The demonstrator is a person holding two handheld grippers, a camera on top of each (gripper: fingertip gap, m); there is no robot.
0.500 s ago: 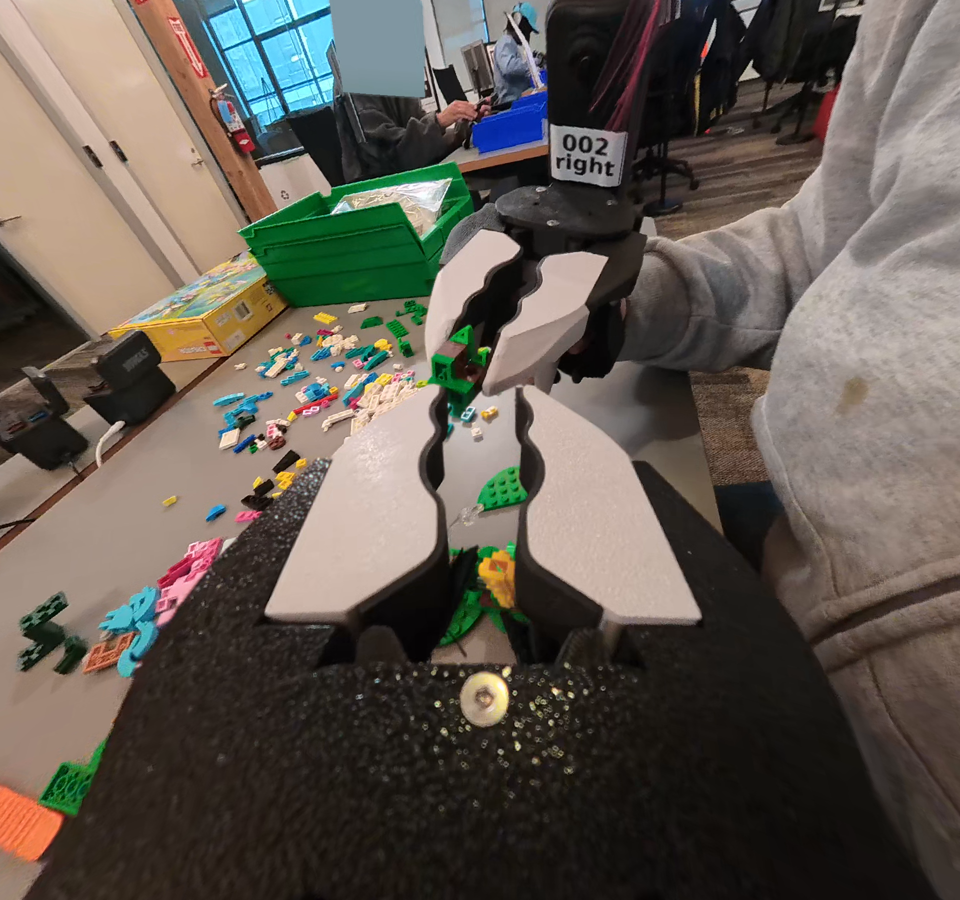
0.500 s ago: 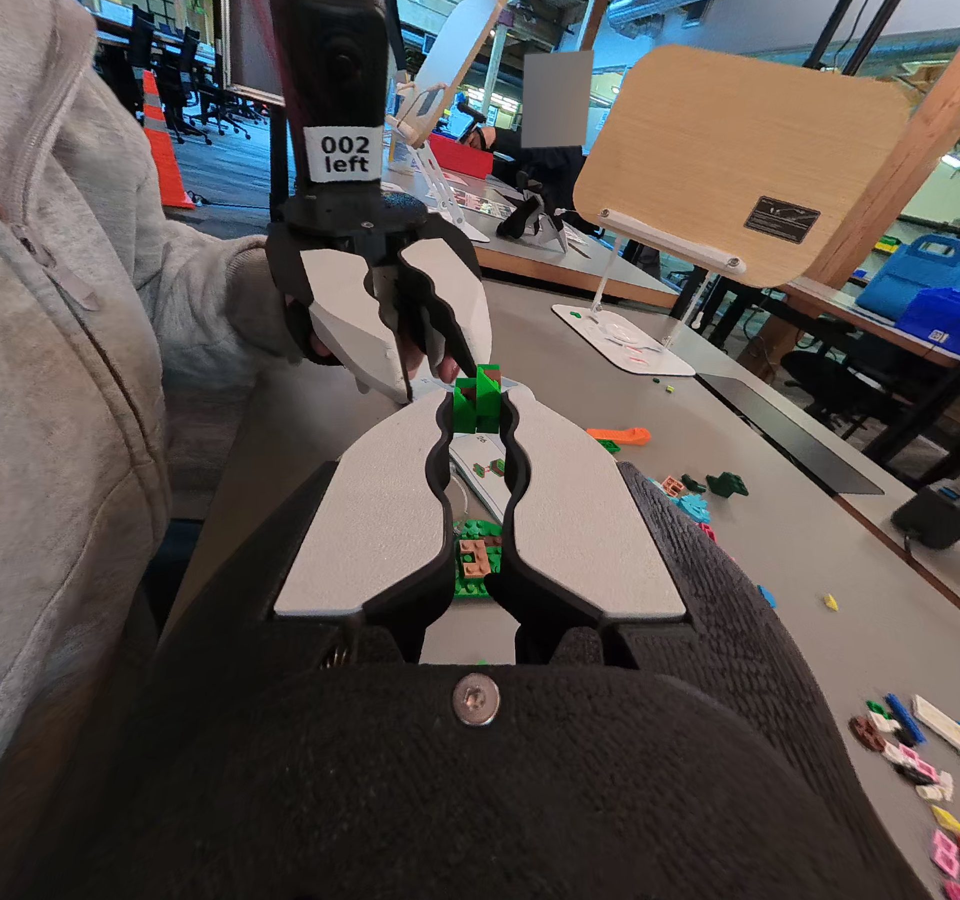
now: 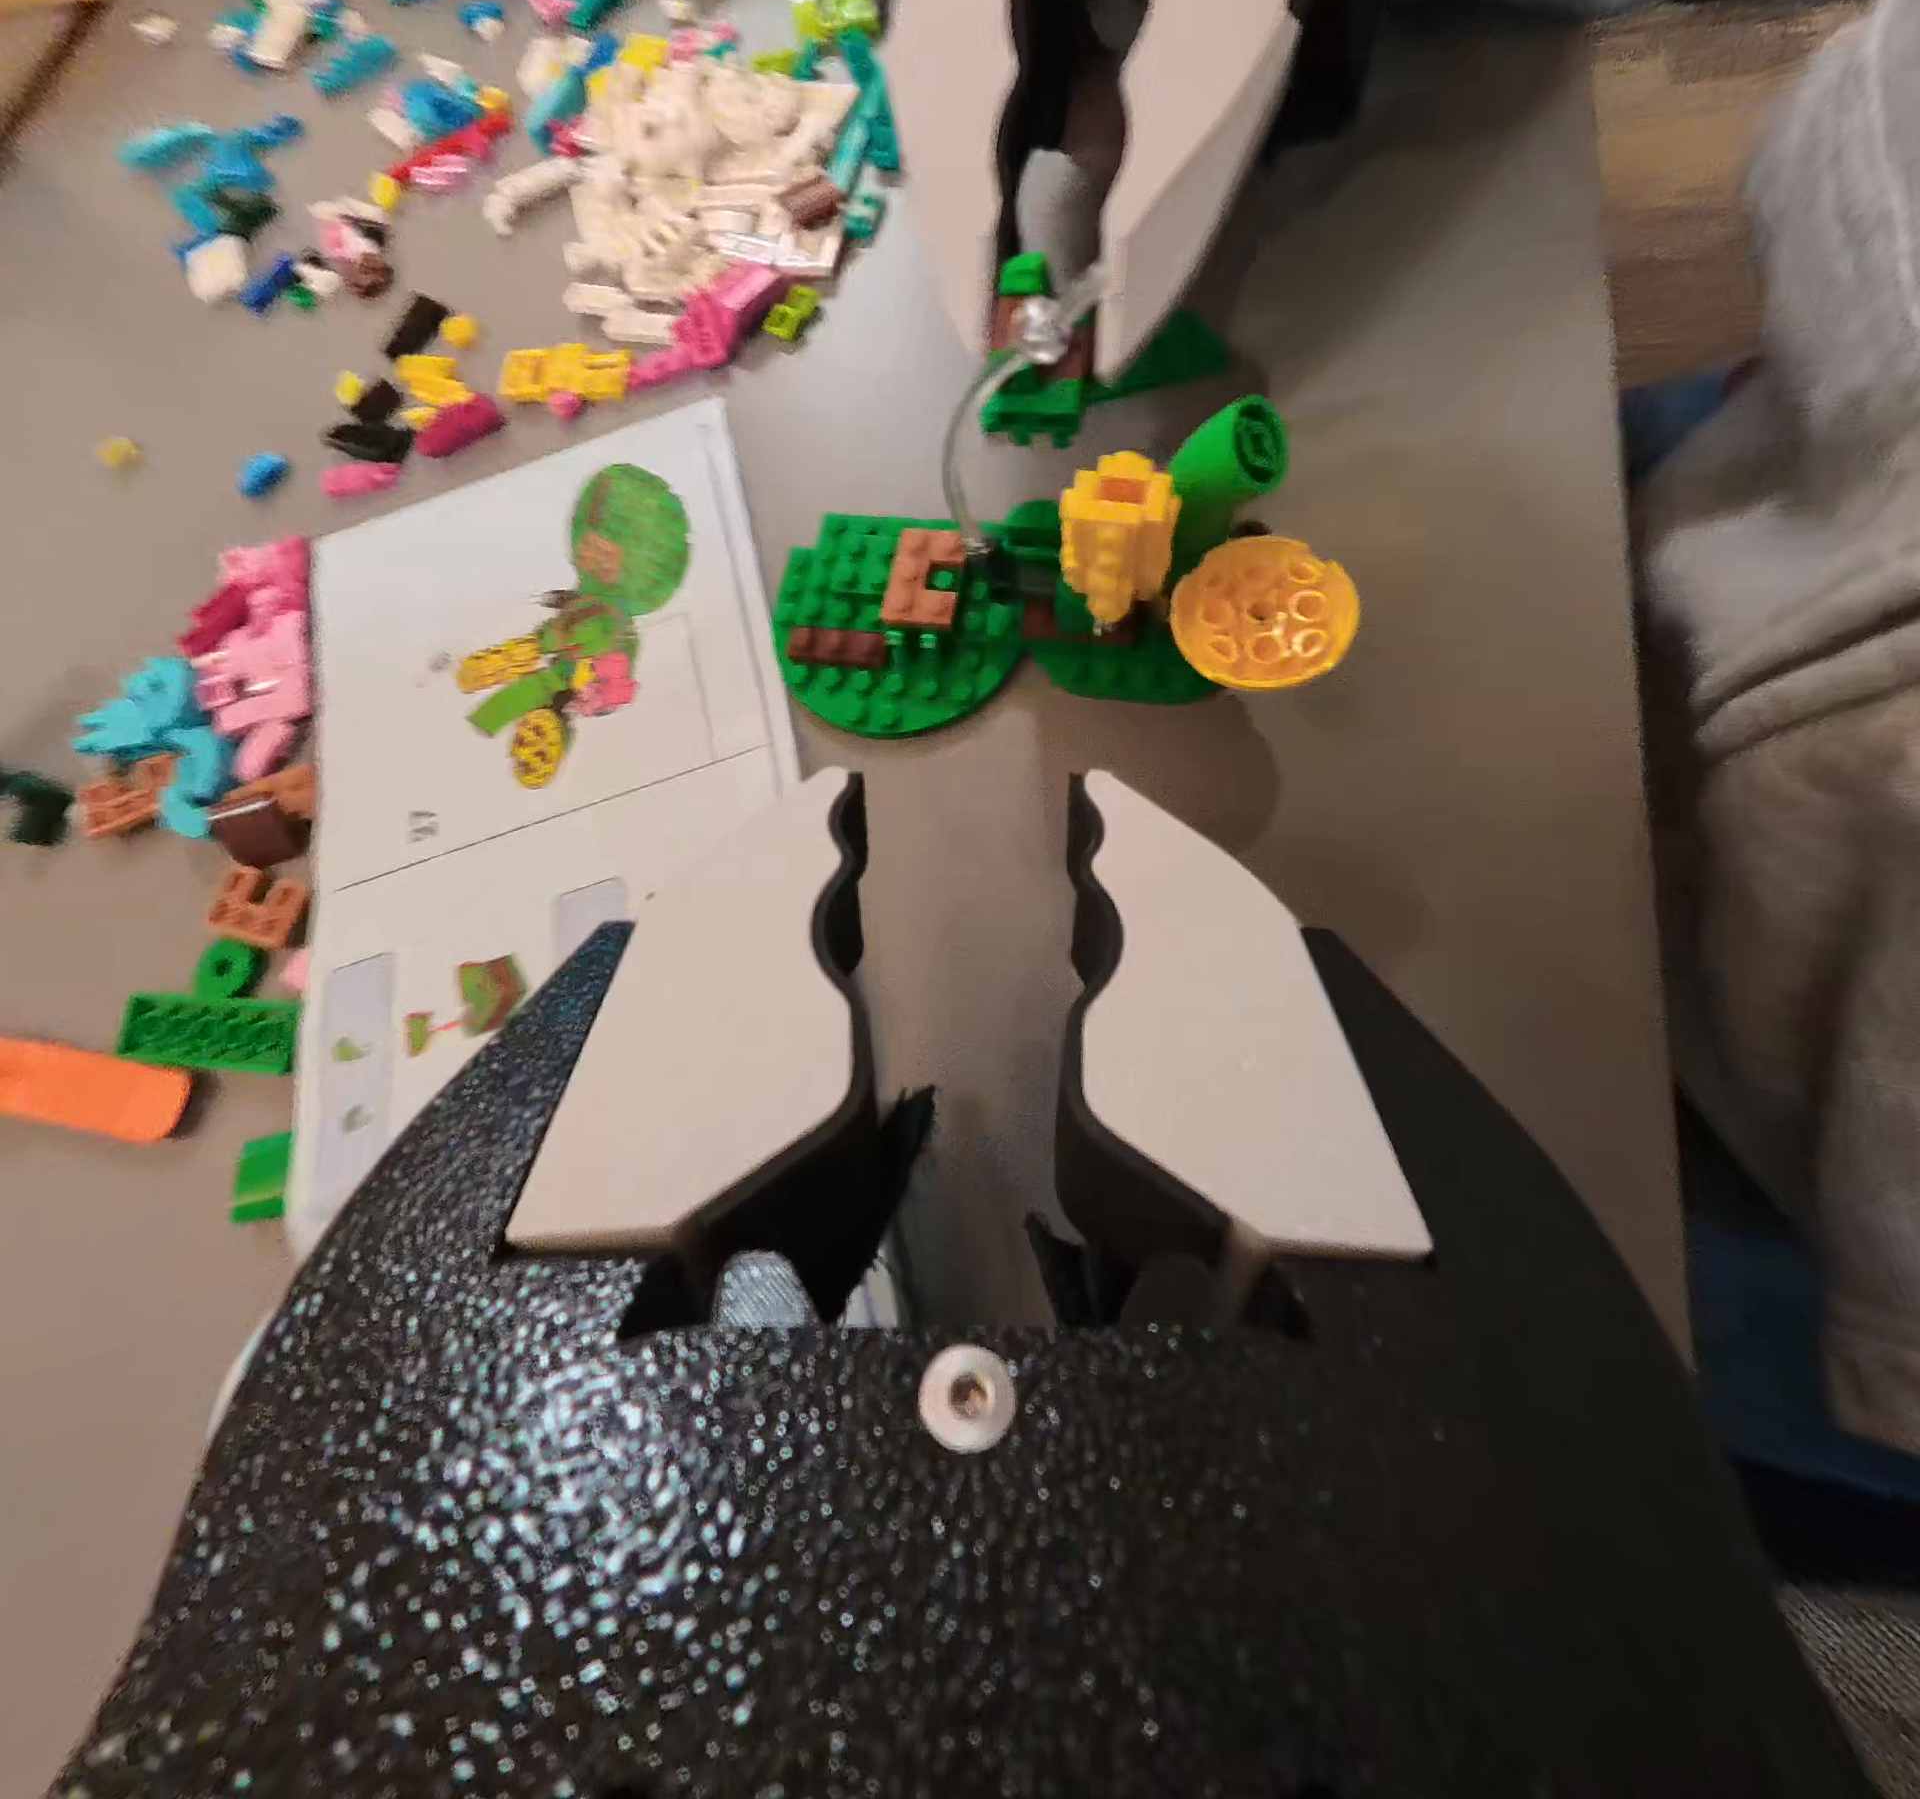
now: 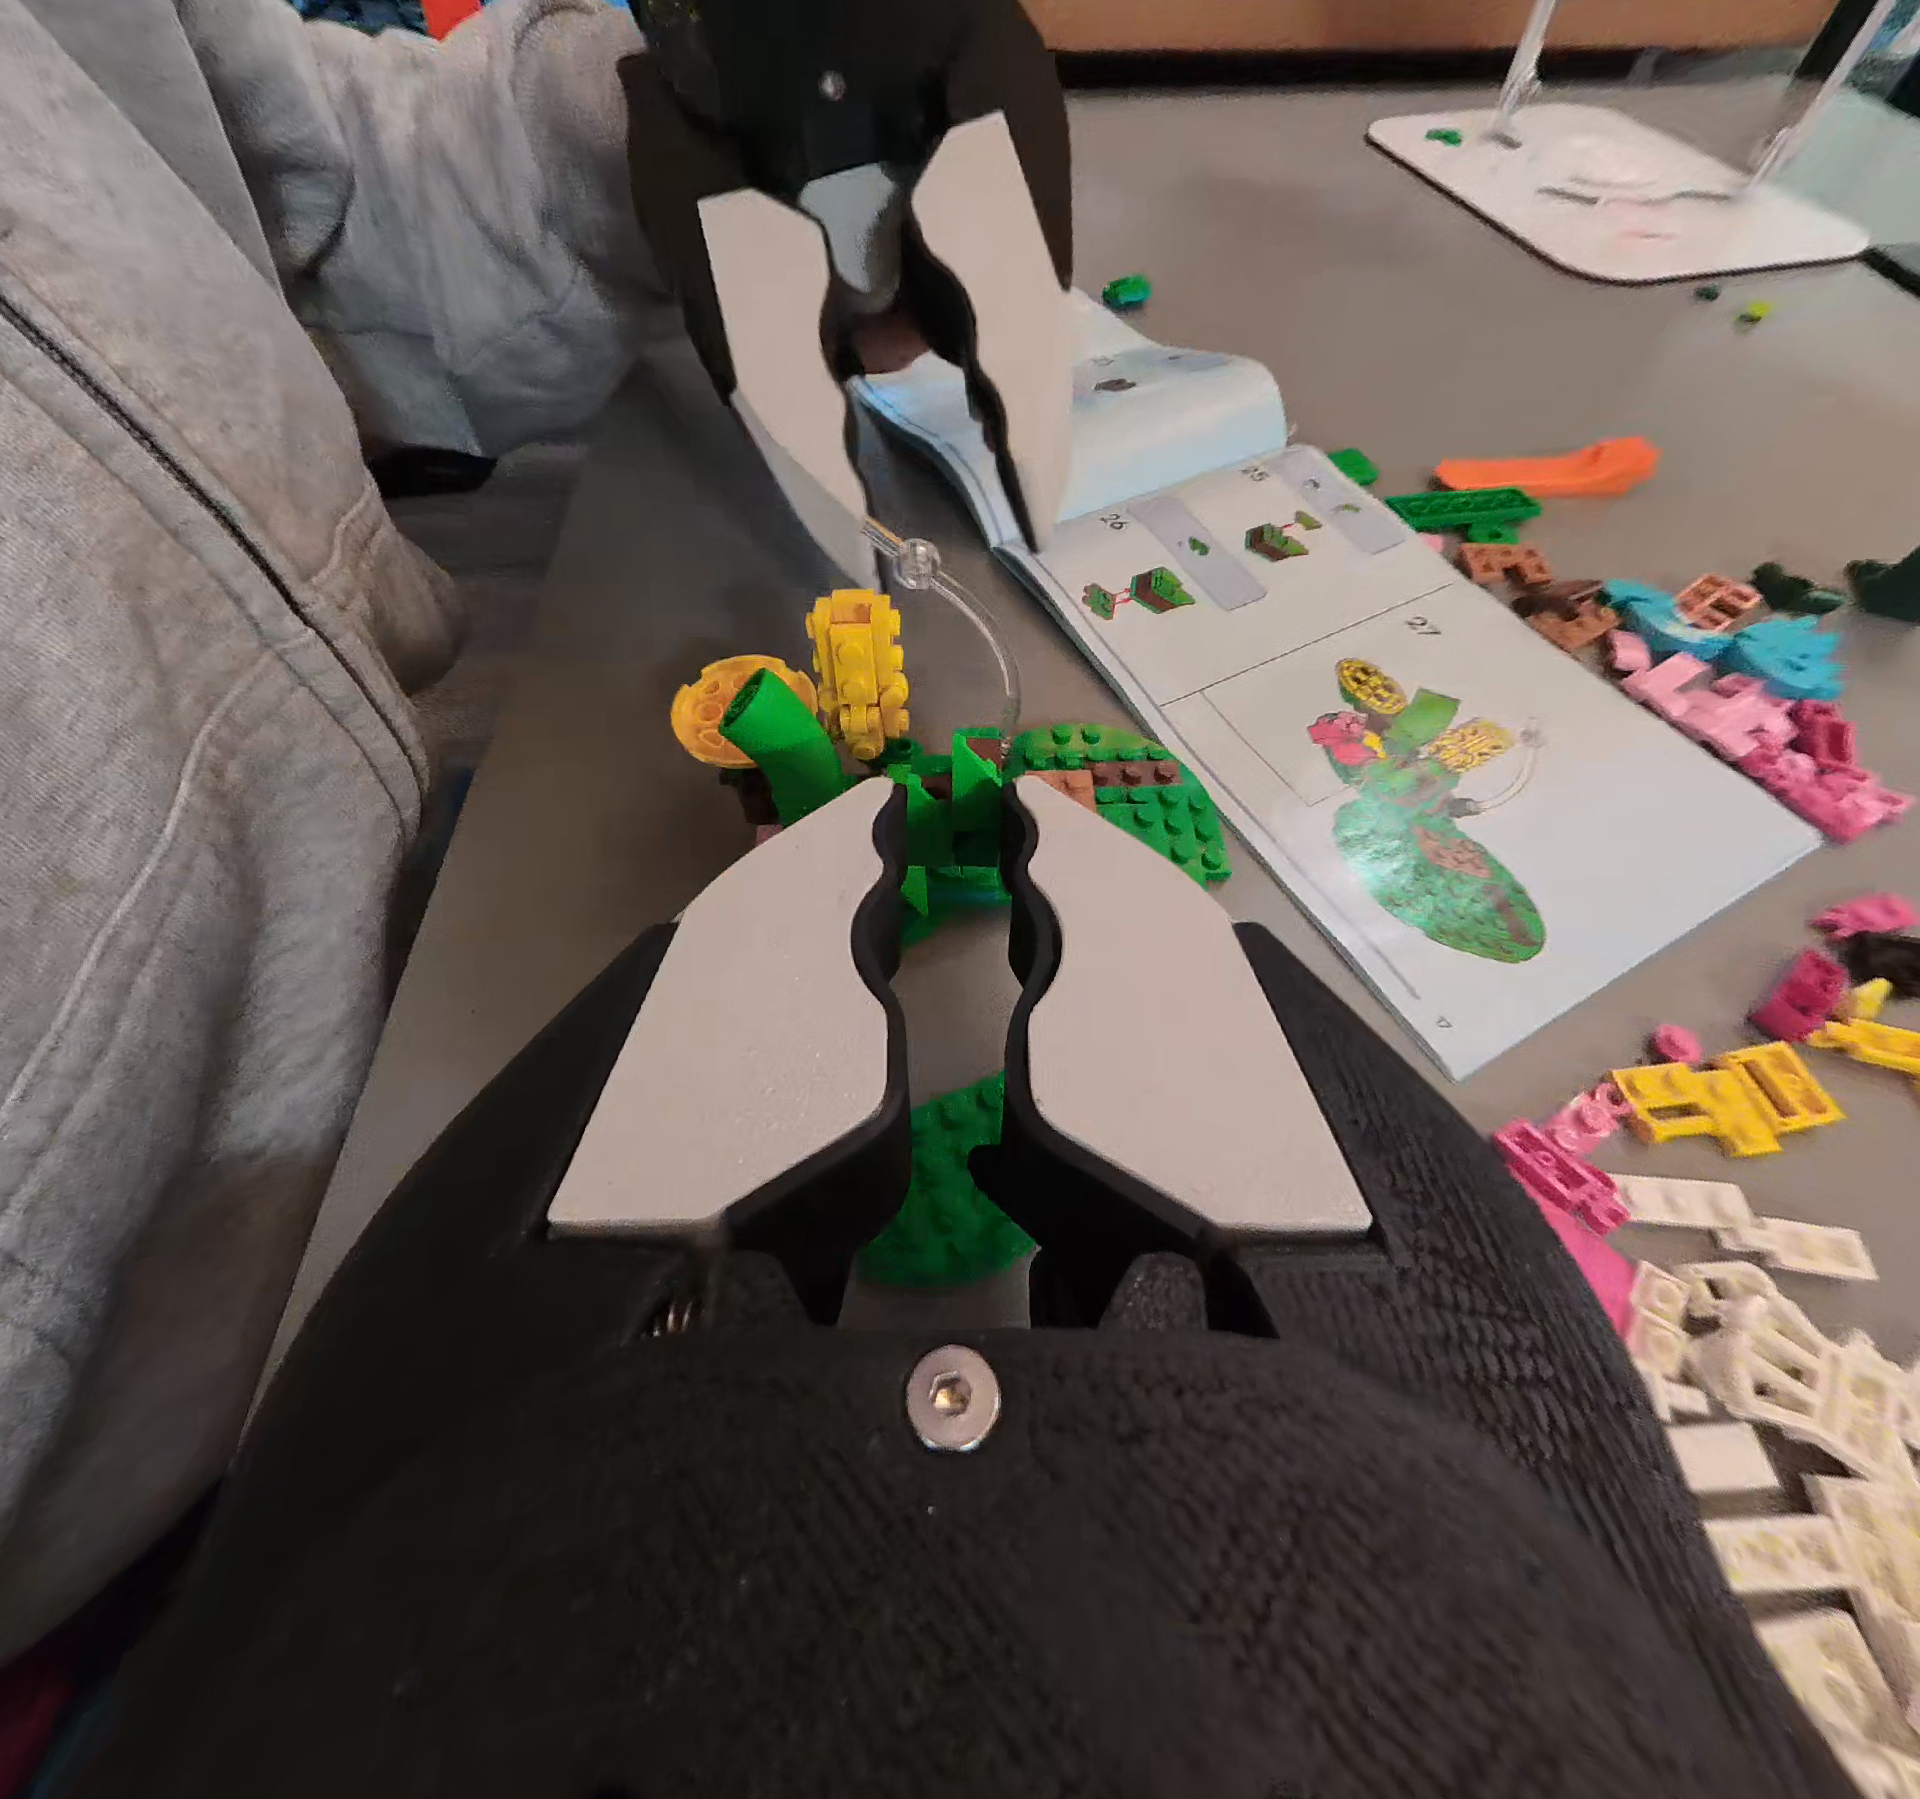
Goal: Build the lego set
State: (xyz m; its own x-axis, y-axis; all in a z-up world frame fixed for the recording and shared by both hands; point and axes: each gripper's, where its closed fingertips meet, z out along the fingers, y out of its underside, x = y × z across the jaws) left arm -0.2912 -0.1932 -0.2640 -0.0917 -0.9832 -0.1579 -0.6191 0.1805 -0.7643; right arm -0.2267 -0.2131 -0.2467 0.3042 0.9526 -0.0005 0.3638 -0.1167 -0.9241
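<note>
In the left wrist view, the left gripper (image 3: 966,793) hangs wide open over bare grey tabletop (image 3: 1403,191), gripping nothing. Just ahead stands a green round-plate brick model (image 3: 894,648) with a yellow brick flower (image 3: 1117,544); a white instruction booklet (image 3: 520,669) lies beside it.

In the right wrist view, the right gripper (image 4: 951,793) is closed narrowly on a small green and brown brick assembly (image 4: 961,804), pads pressing both its sides, just above the model. A clear curved rod (image 4: 987,648) rises from the model.
</note>
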